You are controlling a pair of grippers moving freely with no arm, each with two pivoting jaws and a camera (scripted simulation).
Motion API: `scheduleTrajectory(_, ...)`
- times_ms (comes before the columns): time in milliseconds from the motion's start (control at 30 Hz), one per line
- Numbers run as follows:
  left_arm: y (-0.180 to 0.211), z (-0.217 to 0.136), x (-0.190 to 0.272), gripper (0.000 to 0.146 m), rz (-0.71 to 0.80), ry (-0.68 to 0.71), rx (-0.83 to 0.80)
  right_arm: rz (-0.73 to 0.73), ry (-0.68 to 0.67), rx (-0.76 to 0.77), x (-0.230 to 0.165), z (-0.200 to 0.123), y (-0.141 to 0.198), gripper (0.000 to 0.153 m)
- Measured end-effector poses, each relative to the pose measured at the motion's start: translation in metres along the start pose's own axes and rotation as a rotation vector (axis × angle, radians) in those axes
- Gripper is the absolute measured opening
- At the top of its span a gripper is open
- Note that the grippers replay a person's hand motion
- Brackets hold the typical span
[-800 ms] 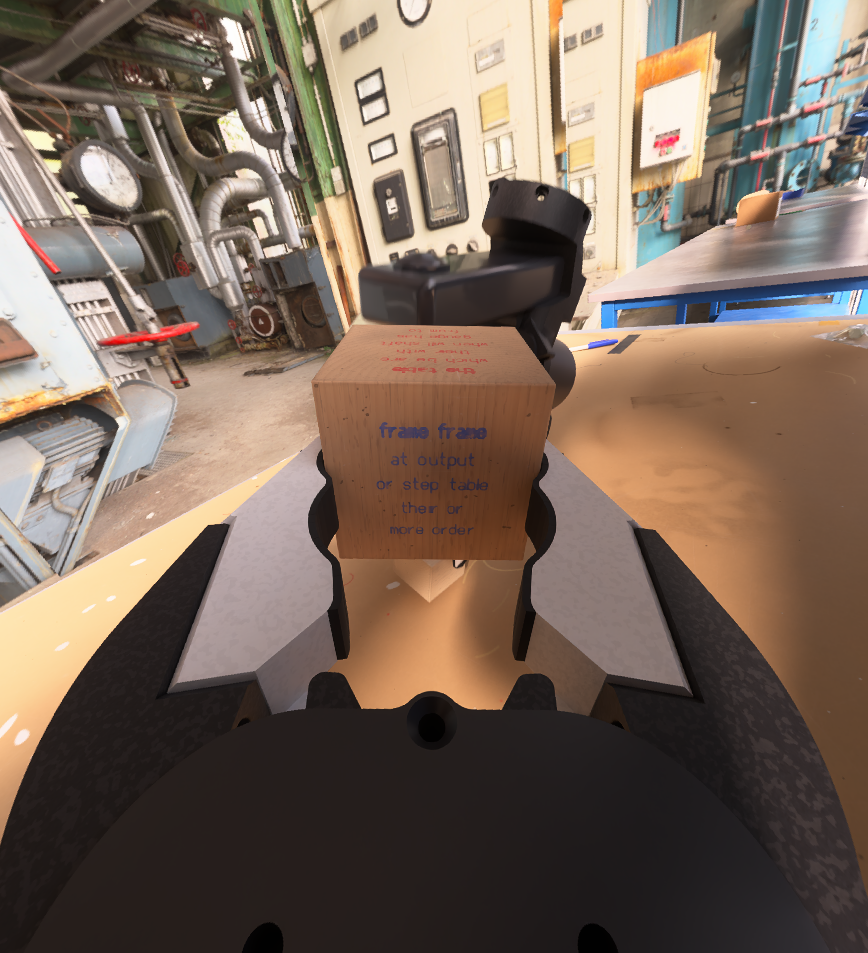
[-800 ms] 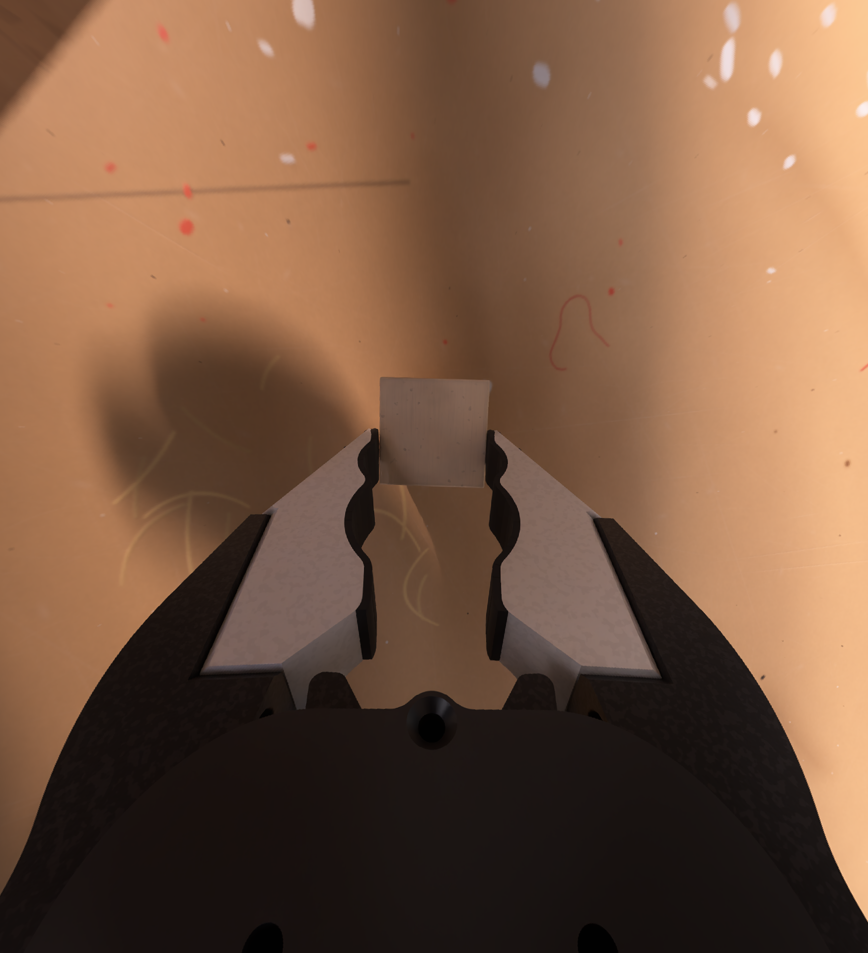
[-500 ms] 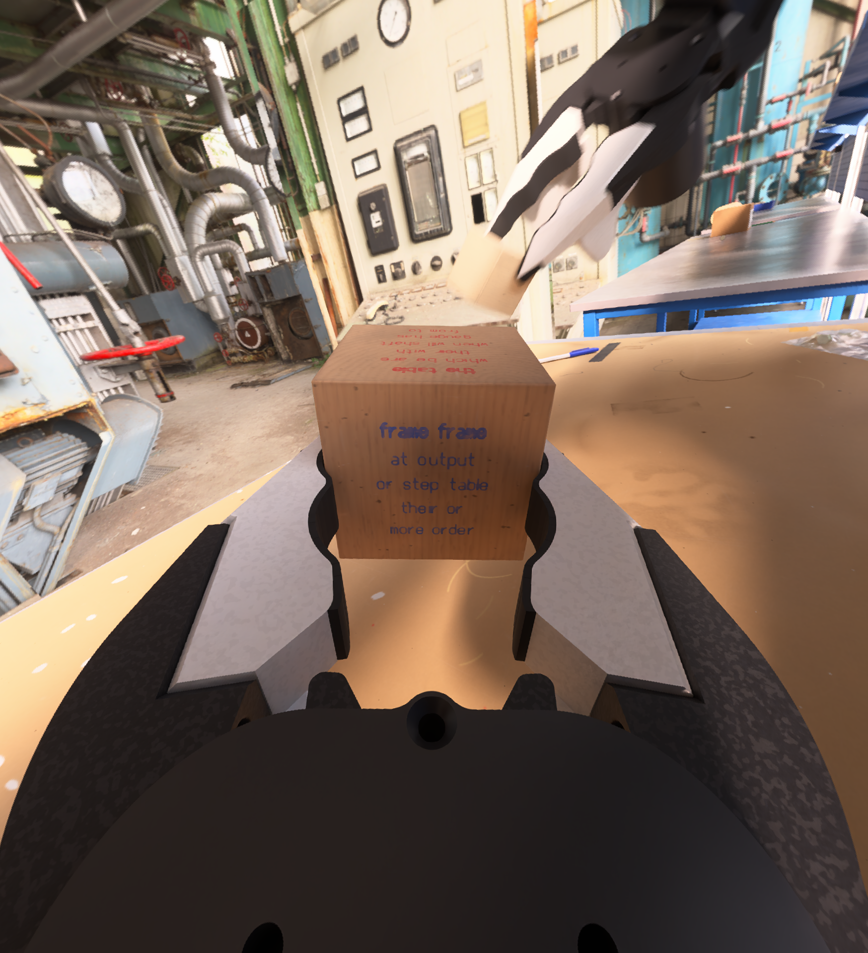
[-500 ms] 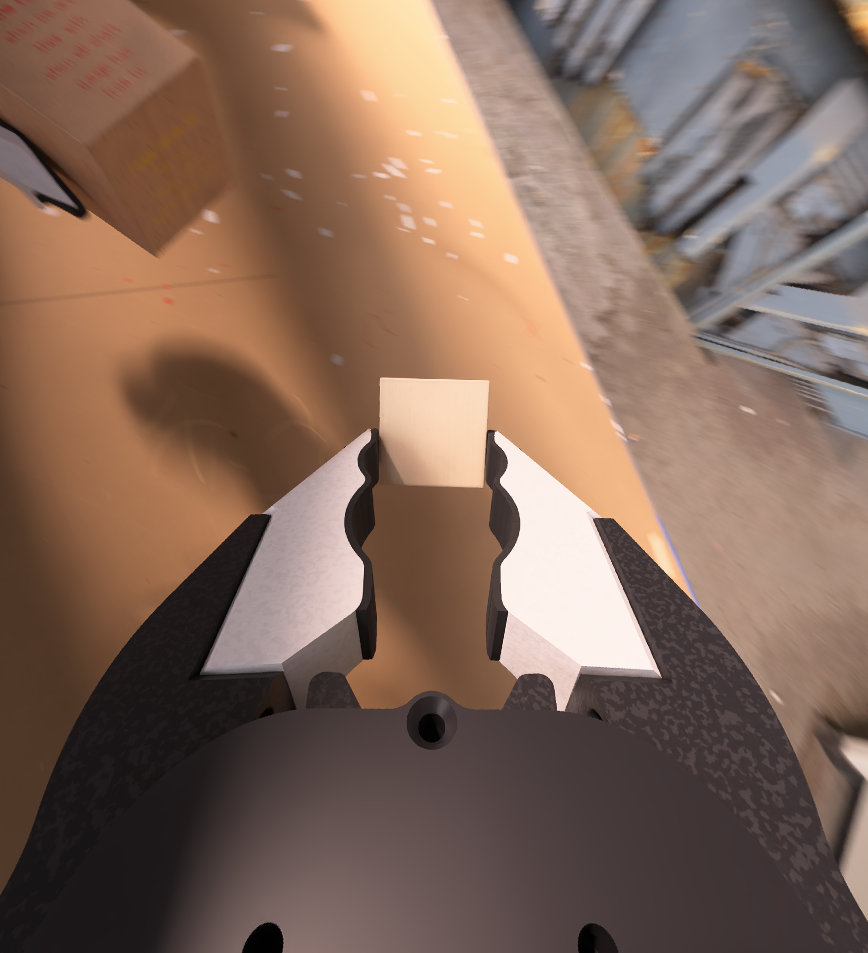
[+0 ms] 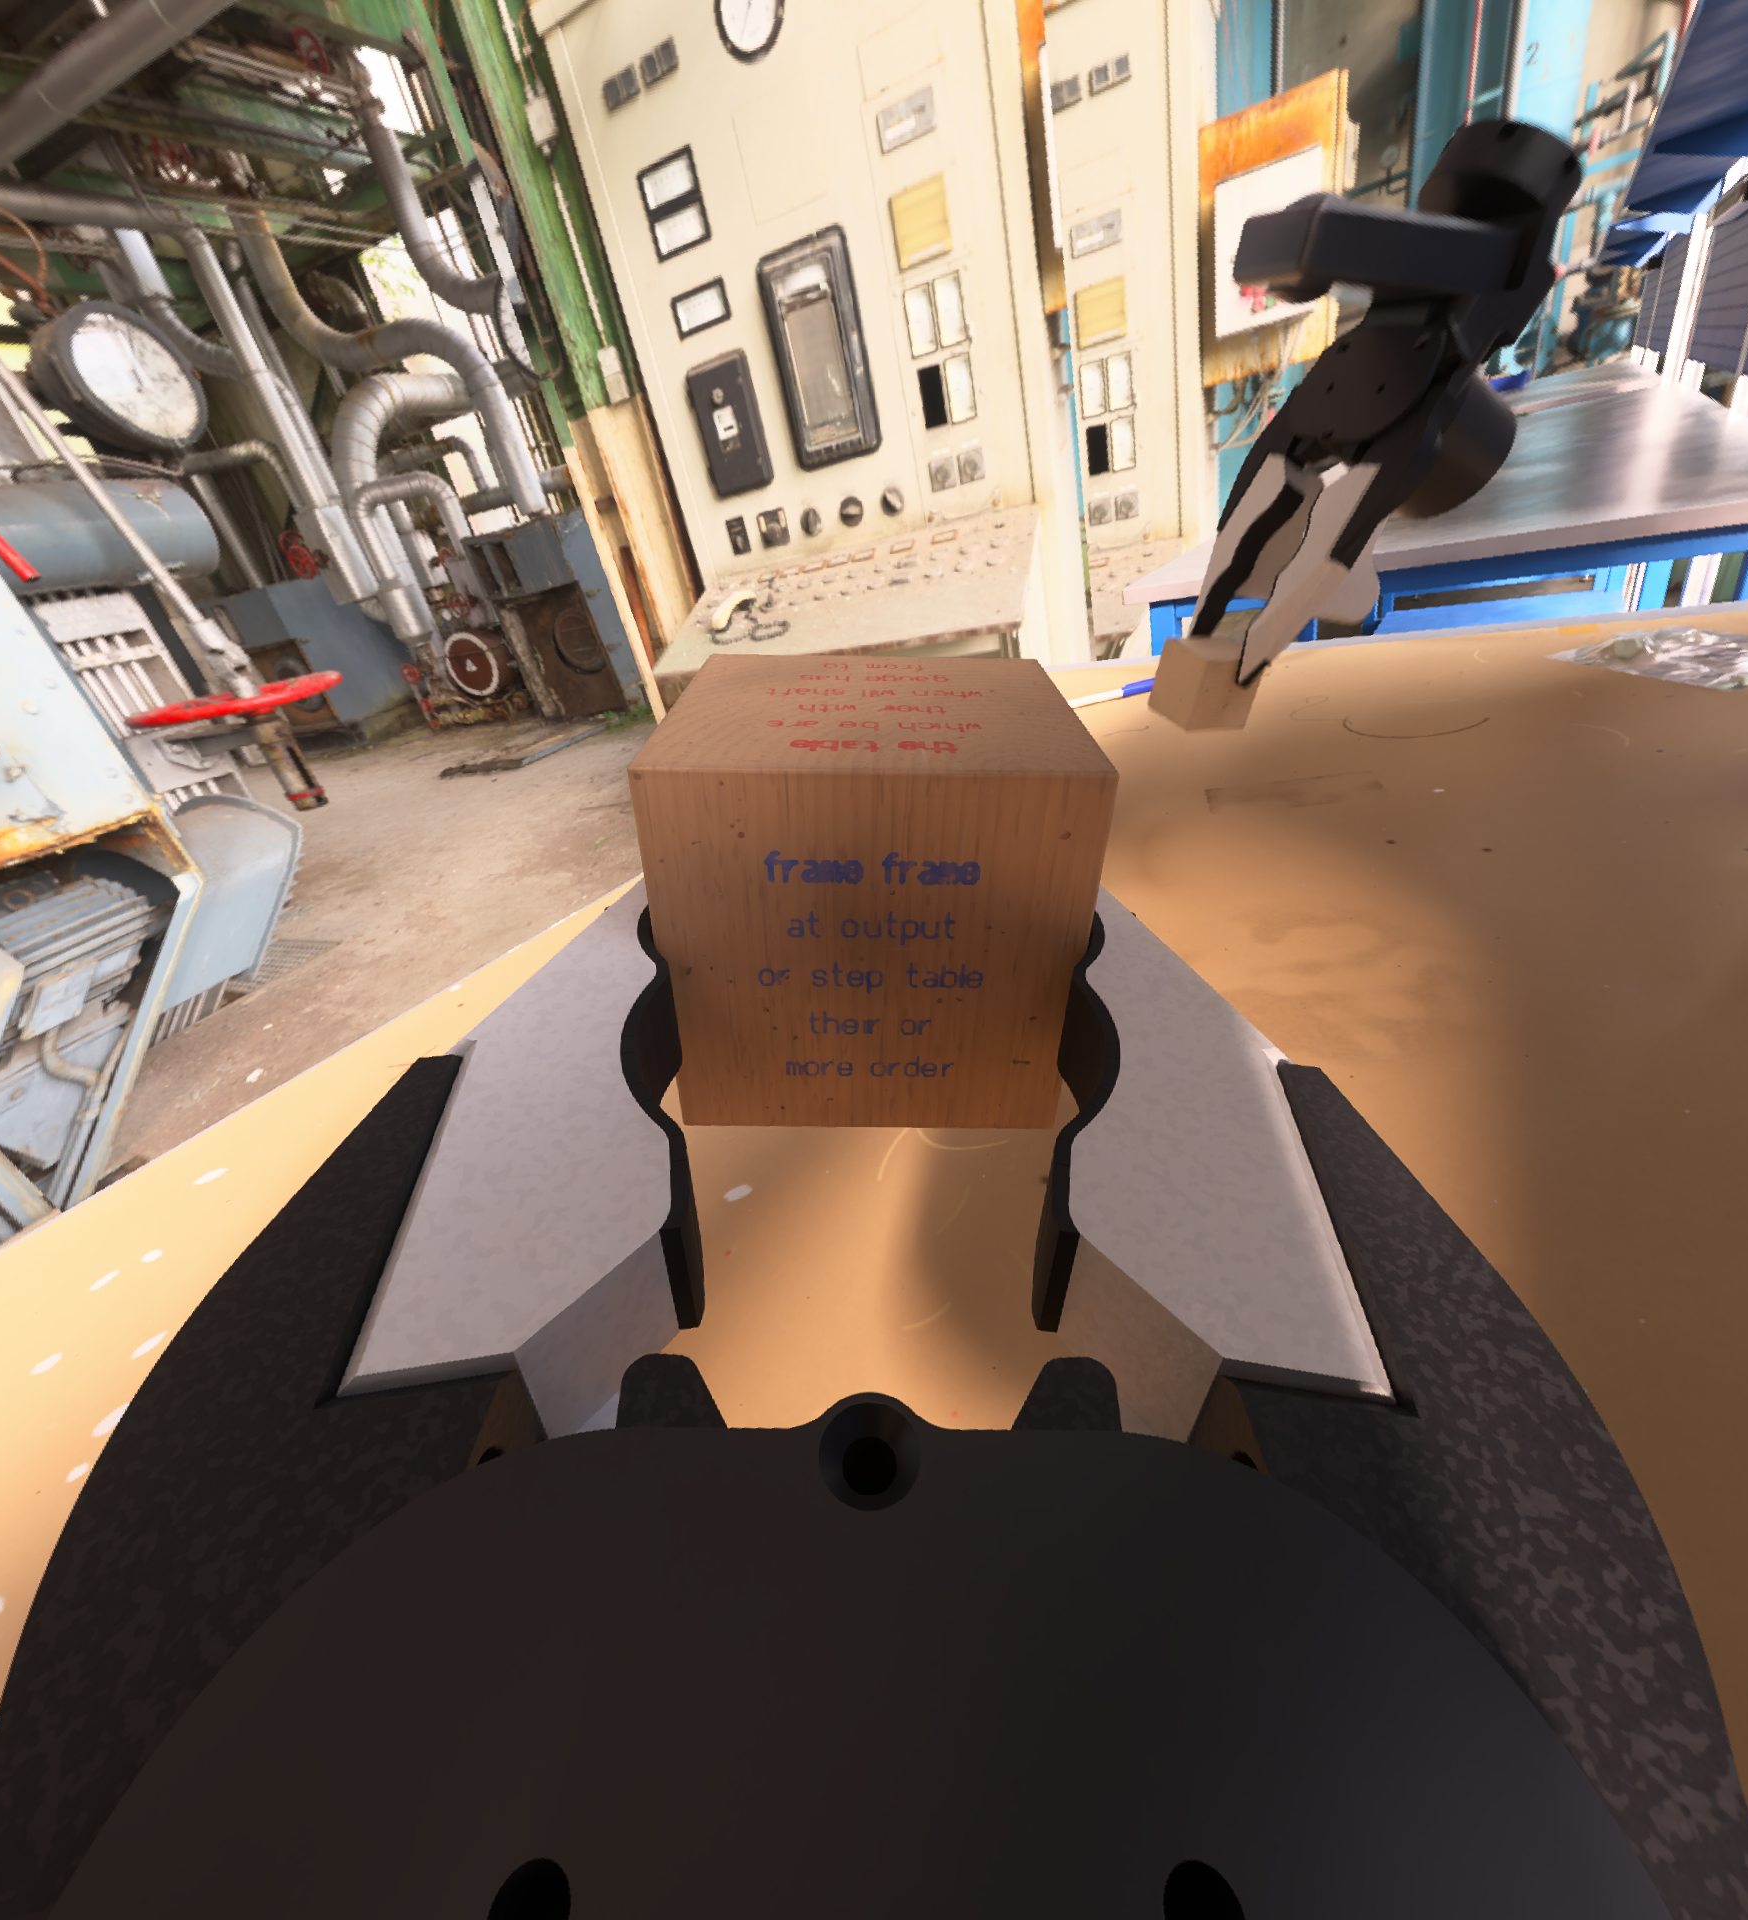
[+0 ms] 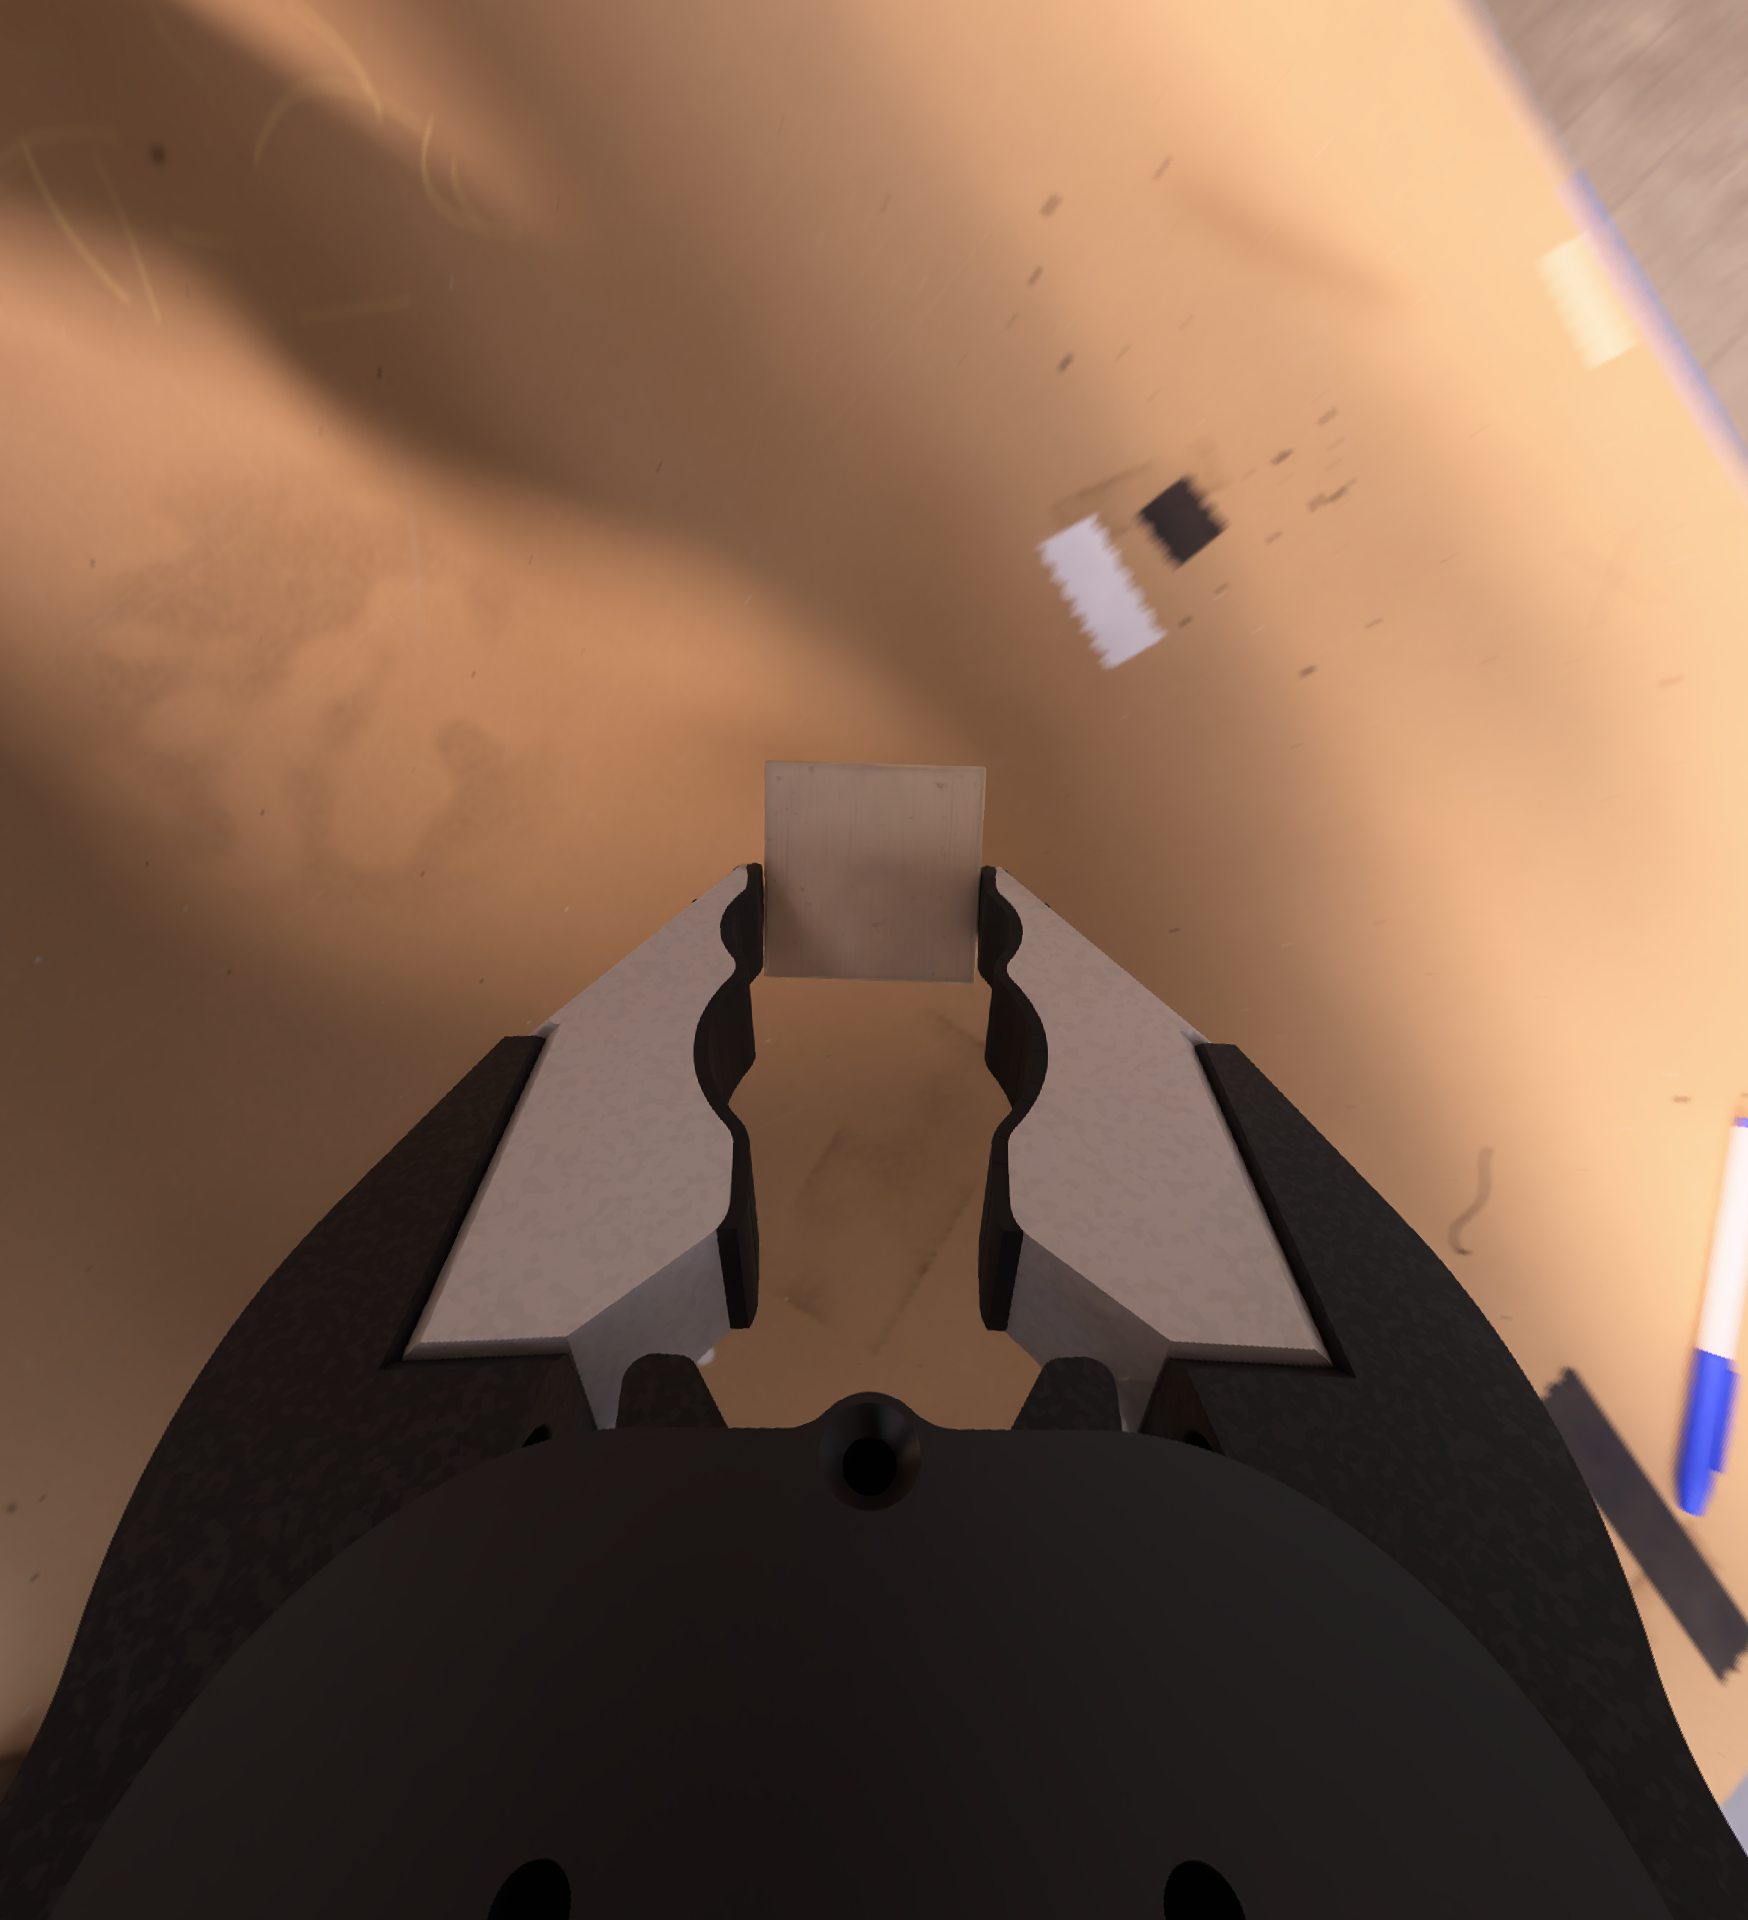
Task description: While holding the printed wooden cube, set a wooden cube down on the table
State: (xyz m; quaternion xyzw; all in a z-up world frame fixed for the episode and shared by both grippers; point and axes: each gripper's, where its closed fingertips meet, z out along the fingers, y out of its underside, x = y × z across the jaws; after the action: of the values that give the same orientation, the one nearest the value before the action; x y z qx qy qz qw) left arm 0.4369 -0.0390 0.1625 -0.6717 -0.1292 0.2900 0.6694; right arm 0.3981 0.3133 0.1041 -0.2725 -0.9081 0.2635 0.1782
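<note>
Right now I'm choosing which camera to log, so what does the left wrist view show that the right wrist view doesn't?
Only the left wrist view shows the printed wooden cube clamped in the left gripper, the whole right gripper from outside, and the plant background with gauges and a control panel.

Only the right wrist view shows the blue-and-white pen in full, black tape near it, and small white and black patches.

Both show the plain wooden cube held above the tan table.
</note>
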Motion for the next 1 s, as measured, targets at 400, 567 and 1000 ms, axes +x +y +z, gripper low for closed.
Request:
scheduleTrajectory(400,0.001,0.0,0.001,0.074,0.008,0.003,-0.004,0.06,-0.192,-0.287,-0.023,0.056,0.041,0.041)
scheduleTrajectory(567,0.003,0.001,-0.001,0.074,-0.001,0.0,-0.013,0.177,-0.234,-0.267,-0.027,0.058,0.04,0.041)
scheduleTrajectory(1000,0.002,0.001,-0.001,0.074,0.032,-0.01,-0.017,0.206,-0.22,-0.209,-0.03,0.052,0.036,0.046)
